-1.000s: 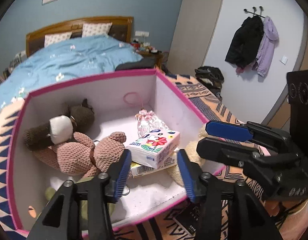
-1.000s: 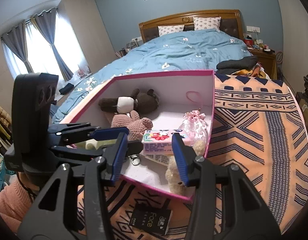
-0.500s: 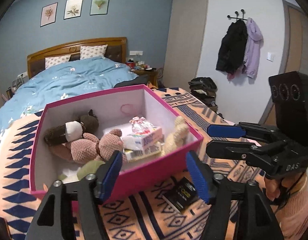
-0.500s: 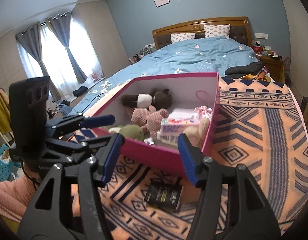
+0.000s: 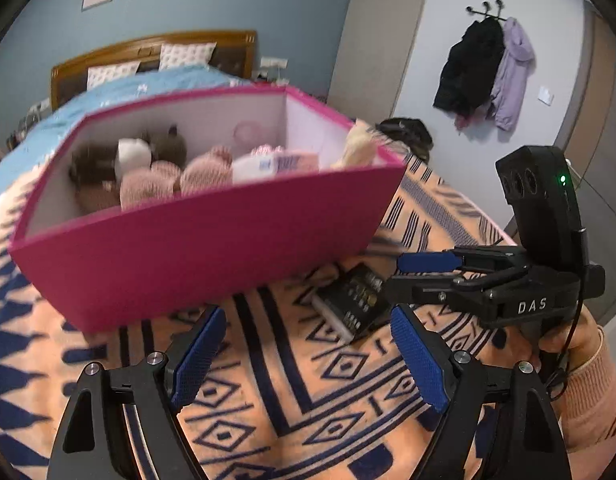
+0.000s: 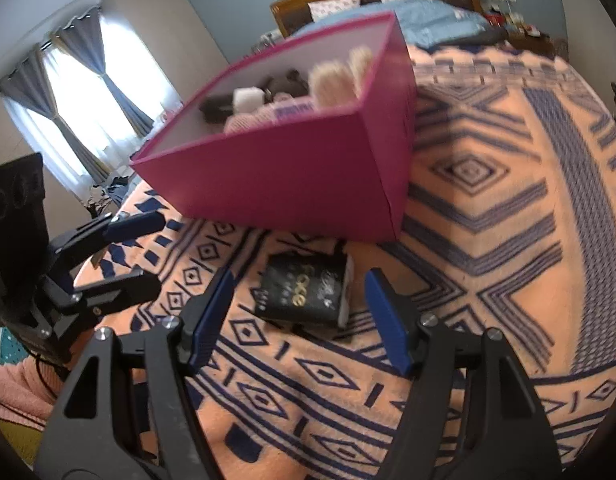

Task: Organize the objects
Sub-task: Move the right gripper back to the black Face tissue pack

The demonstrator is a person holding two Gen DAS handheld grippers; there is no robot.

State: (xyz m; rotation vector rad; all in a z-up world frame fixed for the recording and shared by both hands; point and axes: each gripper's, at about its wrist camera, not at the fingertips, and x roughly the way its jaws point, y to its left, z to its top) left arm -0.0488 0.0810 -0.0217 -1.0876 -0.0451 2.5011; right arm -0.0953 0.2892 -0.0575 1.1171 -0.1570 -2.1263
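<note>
A pink box [image 5: 211, 248] [image 6: 287, 172] stands on the orange and blue patterned blanket [image 5: 291, 392]. It holds a pink knitted toy [image 5: 155, 184], a brown toy [image 5: 163, 148], a cream plush [image 5: 360, 148] and a tissue pack [image 5: 275, 164]. A black packet [image 5: 352, 300] [image 6: 303, 294] lies flat on the blanket just in front of the box. My right gripper [image 6: 300, 280] [image 5: 408, 276] hovers over it with jaws opening; the packet shows between the fingers, untouched. My left gripper [image 5: 308, 320] [image 6: 155, 250] is also opening, with only blanket between its fingers.
A bed with a blue duvet [image 6: 428, 20] and a wooden headboard [image 5: 147, 48] lies behind the box. Coats [image 5: 484, 68] hang on wall hooks at the right. Curtained windows [image 6: 87, 92] are at the left. A person's pink sleeve [image 5: 592, 396] holds the right gripper.
Both grippers have pulled back from above the box and sunk toward the blanket. Their jaws have spread wider. The black packet has come up between the right gripper's fingers.
</note>
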